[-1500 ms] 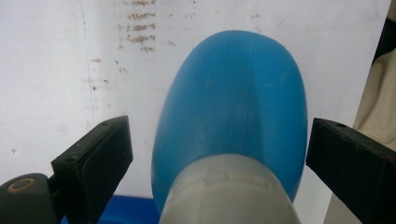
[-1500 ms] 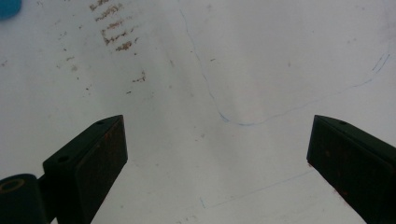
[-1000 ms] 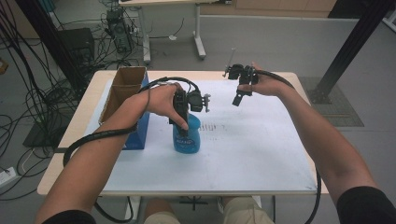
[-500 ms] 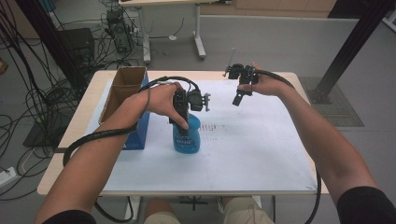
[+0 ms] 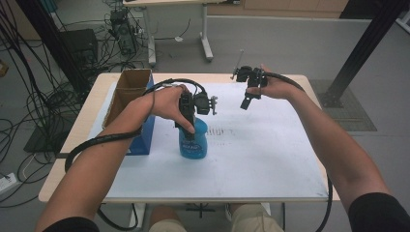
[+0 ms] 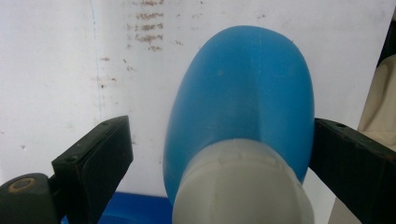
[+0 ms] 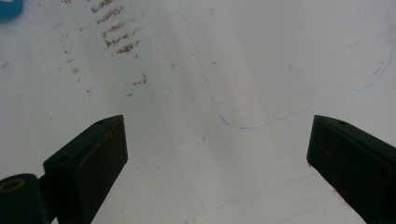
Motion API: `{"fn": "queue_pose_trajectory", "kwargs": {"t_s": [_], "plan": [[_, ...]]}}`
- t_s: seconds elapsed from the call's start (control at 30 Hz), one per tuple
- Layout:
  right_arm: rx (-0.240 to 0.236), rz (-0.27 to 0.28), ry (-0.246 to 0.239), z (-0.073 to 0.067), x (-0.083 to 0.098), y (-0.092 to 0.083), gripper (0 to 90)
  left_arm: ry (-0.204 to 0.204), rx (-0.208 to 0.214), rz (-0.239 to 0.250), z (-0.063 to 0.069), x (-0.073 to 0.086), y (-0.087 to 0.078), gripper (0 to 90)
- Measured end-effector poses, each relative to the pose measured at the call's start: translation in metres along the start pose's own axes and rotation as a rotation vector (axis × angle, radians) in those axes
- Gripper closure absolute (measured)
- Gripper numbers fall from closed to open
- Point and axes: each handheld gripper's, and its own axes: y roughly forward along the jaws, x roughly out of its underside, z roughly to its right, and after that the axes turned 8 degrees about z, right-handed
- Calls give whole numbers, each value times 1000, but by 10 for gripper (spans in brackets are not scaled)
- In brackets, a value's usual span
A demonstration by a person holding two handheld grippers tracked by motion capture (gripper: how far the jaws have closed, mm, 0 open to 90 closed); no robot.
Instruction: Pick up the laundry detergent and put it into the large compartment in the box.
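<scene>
We see the left gripper [image 5: 187, 126] held straight above a blue plastic bottle [image 5: 193, 141] that stands upright on the white sheet [image 5: 251, 159] covering the table [image 5: 87, 121], near the middle of the sheet and just beside a blue-sided cardboard box [image 5: 129, 104] with its top open. In the left gripper view we look down along the jaws onto the bottle's white cap [image 6: 240, 186] and its blue shoulder: the jaws stand apart on either side of the bottle, one with a clear gap of white sheet between it and the blue wall, the other right at the bottle's edge, where we cannot tell whether it touches. The right gripper [image 5: 245, 103] is held above the far part of the sheet, well apart from the bottle, pointing down. In the right gripper view its jaws are spread wide with nothing between them, over bare sheet marked with faint brown smudges [image 7: 116, 32] and a thin blue pen line [image 7: 243, 127].
</scene>
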Motion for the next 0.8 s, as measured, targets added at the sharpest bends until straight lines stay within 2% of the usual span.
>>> {"fn": "queue_pose_trajectory", "kwargs": {"t_s": [0.8], "plan": [[-2,-4,-4,0,-1,0,51,2,-5,-1,2,0,0,81]]}}
